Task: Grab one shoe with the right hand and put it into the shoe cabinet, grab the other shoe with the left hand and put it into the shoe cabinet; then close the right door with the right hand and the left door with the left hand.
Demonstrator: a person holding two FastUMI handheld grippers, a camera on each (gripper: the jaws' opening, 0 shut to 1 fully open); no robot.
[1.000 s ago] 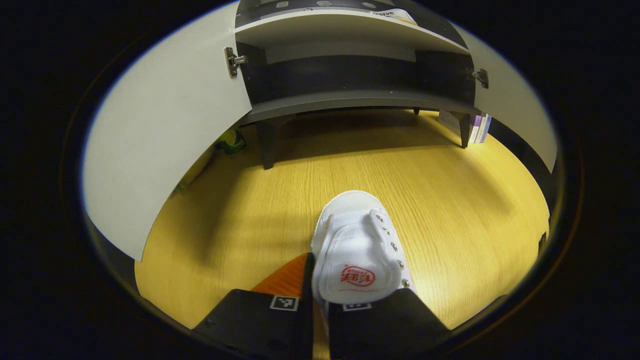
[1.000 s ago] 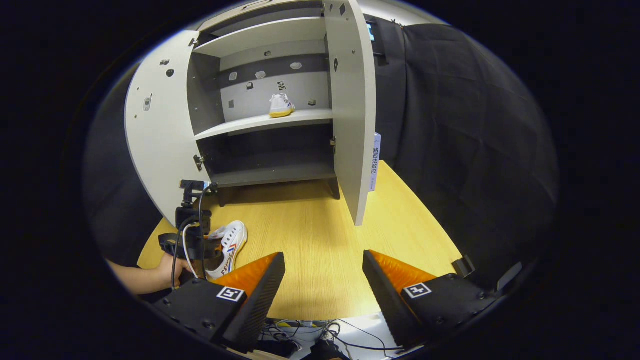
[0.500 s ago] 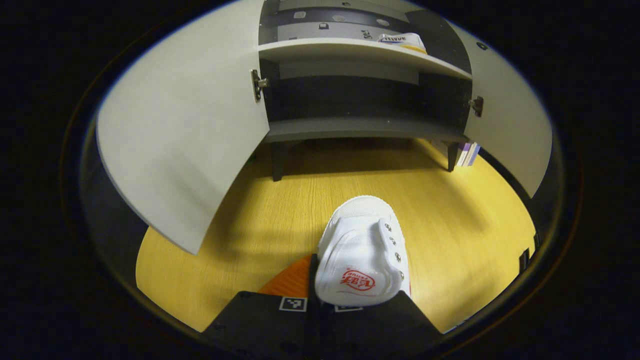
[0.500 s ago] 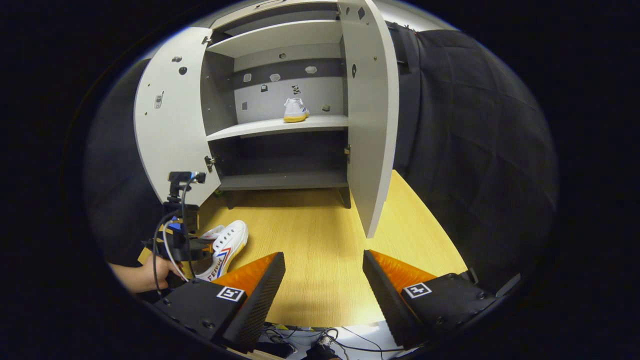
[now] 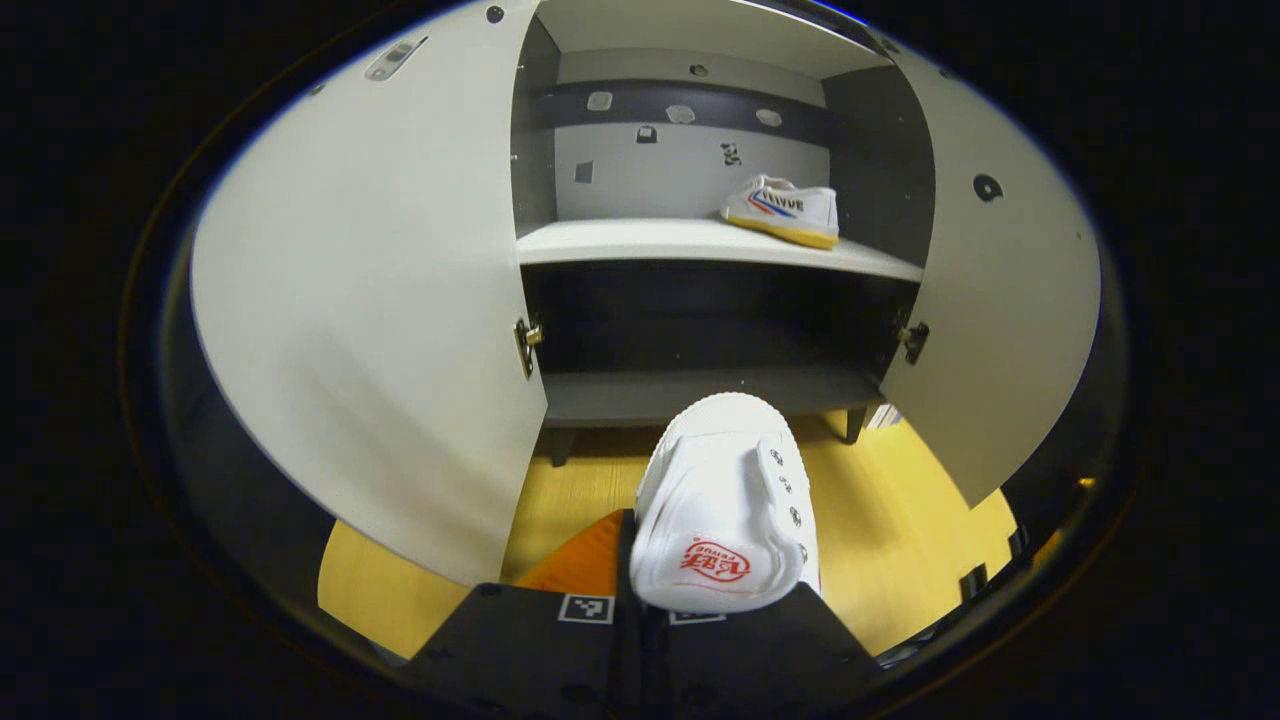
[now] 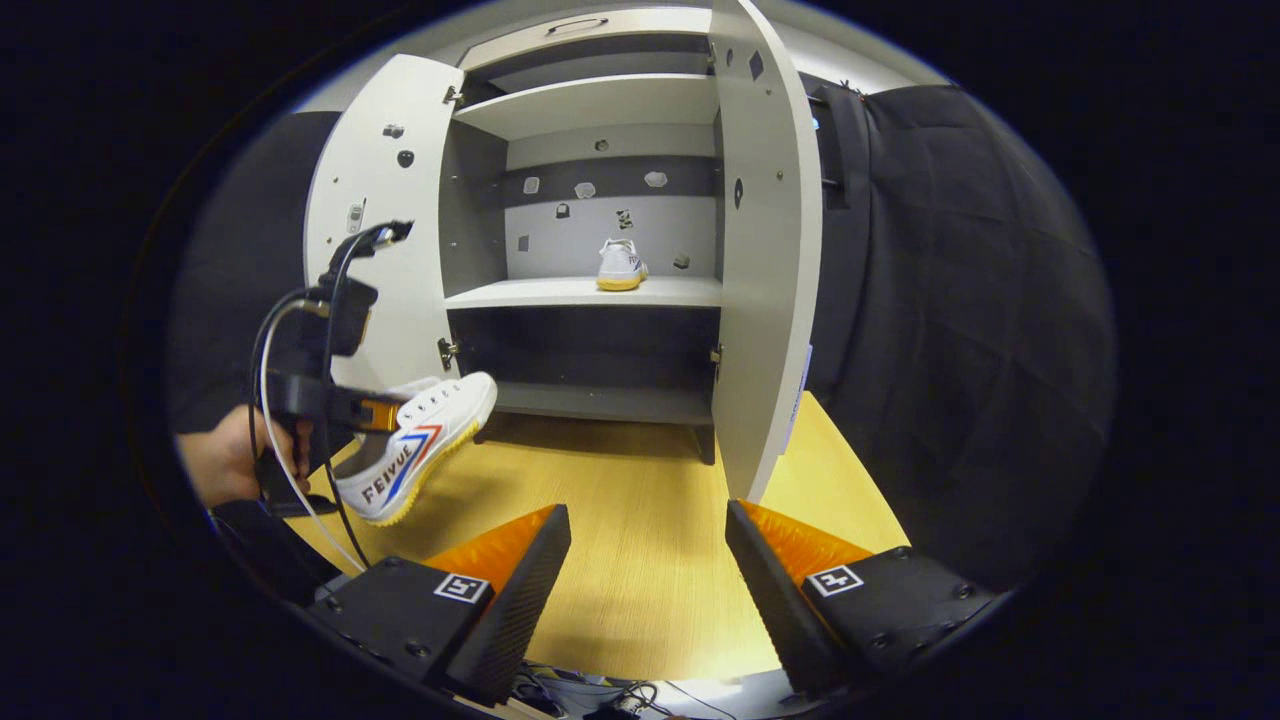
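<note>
Now that the left tongs (image 5: 640,610) have lifted shoe 2 (image 5: 722,510) off the tabletop (image 6: 640,560), gripping it, shelving comes next. Right tongs (image 6: 648,570) gape empty.

A yellow wood-grain tabletop (image 6: 640,560) is stretching from the near edge toward the far side. It is catching bright light at its near end and sitting in shadow farther back. In the left gripper view the same tabletop (image 5: 900,540) is showing as a glossy yellow patch. A black cloth (image 6: 950,300) is hanging along the right side of the scene, creased into faint squares and running down behind the tabletop's right edge. A pale, thin book (image 6: 803,385) is standing upright at the far right, near the cloth, mostly hidden. Dark cables (image 6: 600,690) are lying tangled below the tabletop's near edge.
</note>
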